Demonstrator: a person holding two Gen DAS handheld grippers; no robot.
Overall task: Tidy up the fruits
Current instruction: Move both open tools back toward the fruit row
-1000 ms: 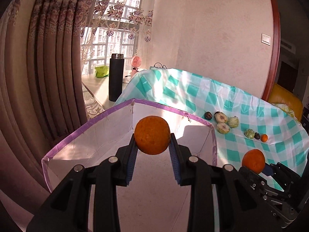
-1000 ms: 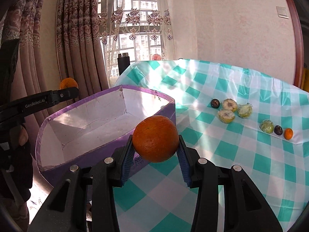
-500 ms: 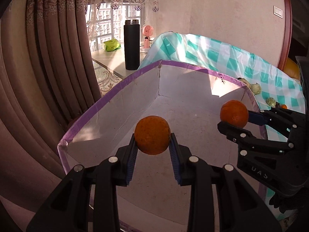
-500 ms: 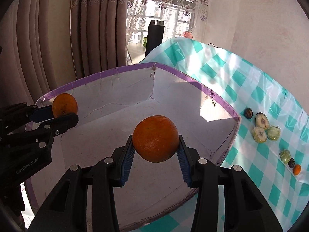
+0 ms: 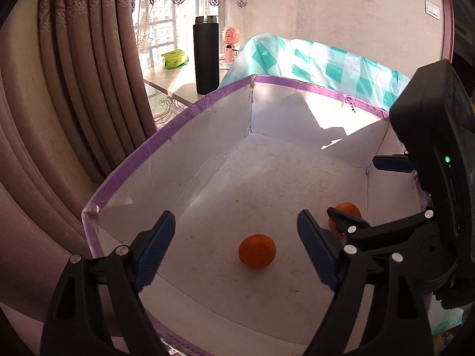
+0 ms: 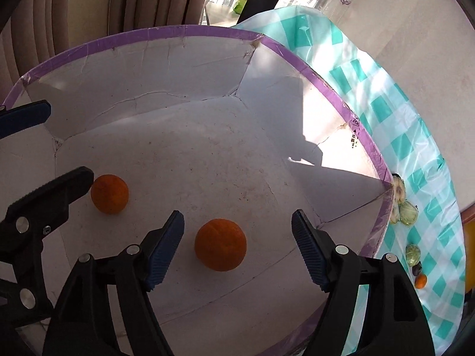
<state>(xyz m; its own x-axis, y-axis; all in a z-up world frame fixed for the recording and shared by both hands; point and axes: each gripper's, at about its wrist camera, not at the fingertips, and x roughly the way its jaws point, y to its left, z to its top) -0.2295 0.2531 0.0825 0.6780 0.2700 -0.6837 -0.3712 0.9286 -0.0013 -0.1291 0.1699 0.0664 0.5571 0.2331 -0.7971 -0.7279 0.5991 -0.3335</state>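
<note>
A white cardboard box with a purple rim (image 5: 207, 98) (image 6: 190, 29) holds two oranges. In the left wrist view my left gripper (image 5: 234, 252) is open above one orange (image 5: 257, 251) on the box floor; the second orange (image 5: 346, 210) lies partly behind the right gripper's finger. In the right wrist view my right gripper (image 6: 237, 246) is open above the larger orange (image 6: 220, 244); the other orange (image 6: 109, 194) lies to its left, next to the left gripper's black finger (image 6: 59, 190).
A teal checked tablecloth (image 6: 415, 148) lies right of the box, with several small fruits (image 6: 406, 212) and a tiny orange (image 6: 420, 281) on it. A black flask (image 5: 205, 55), pink fan (image 5: 231, 43) and curtains (image 5: 74, 89) stand behind.
Both grippers opened and let their oranges go; both oranges now lie on the box floor. Both grippers moved lower and further over the box.
</note>
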